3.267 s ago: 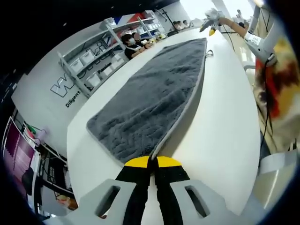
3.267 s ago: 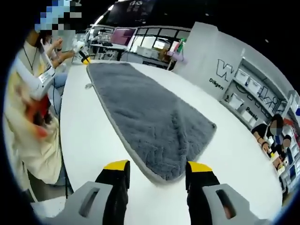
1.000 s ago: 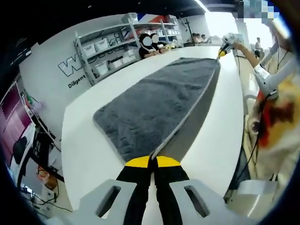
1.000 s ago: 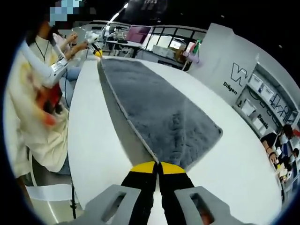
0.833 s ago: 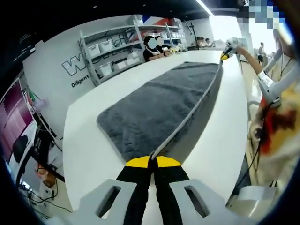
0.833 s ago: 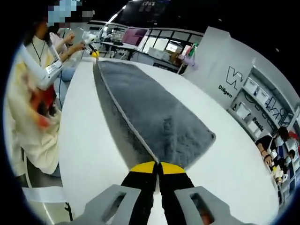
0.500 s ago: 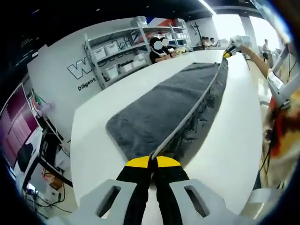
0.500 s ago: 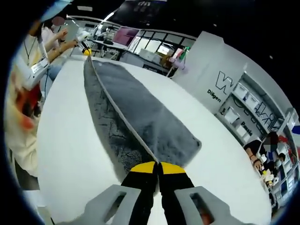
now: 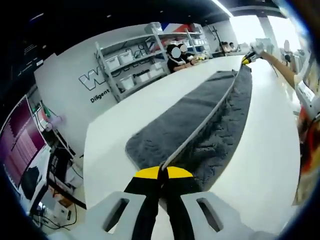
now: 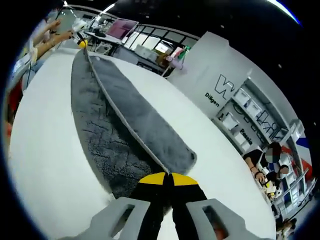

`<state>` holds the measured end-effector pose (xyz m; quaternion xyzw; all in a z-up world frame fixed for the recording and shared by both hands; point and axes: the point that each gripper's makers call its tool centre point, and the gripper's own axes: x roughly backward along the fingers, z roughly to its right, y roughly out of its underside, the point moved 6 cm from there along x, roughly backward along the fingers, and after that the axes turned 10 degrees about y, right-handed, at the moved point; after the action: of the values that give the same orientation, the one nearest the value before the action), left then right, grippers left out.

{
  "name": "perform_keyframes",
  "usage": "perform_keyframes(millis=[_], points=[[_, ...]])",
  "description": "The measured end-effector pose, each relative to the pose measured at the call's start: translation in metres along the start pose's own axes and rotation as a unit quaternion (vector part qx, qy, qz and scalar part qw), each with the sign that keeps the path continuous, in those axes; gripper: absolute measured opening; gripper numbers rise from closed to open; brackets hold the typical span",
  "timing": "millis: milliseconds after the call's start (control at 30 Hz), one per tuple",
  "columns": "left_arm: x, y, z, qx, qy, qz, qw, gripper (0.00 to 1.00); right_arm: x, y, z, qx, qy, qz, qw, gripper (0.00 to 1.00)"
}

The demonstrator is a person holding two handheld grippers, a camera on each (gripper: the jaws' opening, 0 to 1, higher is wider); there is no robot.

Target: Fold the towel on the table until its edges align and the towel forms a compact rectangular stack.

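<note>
Left claw (image 9: pixel 163 173) and right claw (image 10: pixel 167 178) each pinch the grey towel's (image 9: pixel 210 117) raised edge; wall lettering only partly readable

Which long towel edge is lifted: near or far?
The near long edge, pinched in both the left gripper and right gripper; the far edge lies flat.

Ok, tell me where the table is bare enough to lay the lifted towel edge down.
Bare white table runs between the grey towel and the shelving side, and another bare strip lies toward the person. The towel's own line is taken: the left gripper and right gripper each pinch its raised edge.
</note>
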<state>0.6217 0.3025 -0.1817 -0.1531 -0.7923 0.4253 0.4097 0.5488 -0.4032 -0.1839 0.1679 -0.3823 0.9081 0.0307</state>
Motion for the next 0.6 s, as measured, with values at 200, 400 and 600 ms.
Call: perform_keyframes(millis=[200, 400, 600], points=[[-0.010, -0.013, -0.019, -0.009, -0.013, 0.004, 0.9999, 0.01, -0.015, -0.007, 0.013, -0.013, 0.028, -0.003, 0.9995, 0.00], [-0.023, -0.024, -0.037, -0.022, -0.028, 0.006, 0.9993, 0.01, -0.028, -0.019, 0.023, -0.016, 0.062, -0.007, 0.9979, 0.00], [-0.039, -0.034, -0.054, -0.041, -0.044, -0.013, 0.9981, 0.01, -0.043, -0.031, 0.033, -0.008, 0.087, -0.018, 0.9960, 0.00]])
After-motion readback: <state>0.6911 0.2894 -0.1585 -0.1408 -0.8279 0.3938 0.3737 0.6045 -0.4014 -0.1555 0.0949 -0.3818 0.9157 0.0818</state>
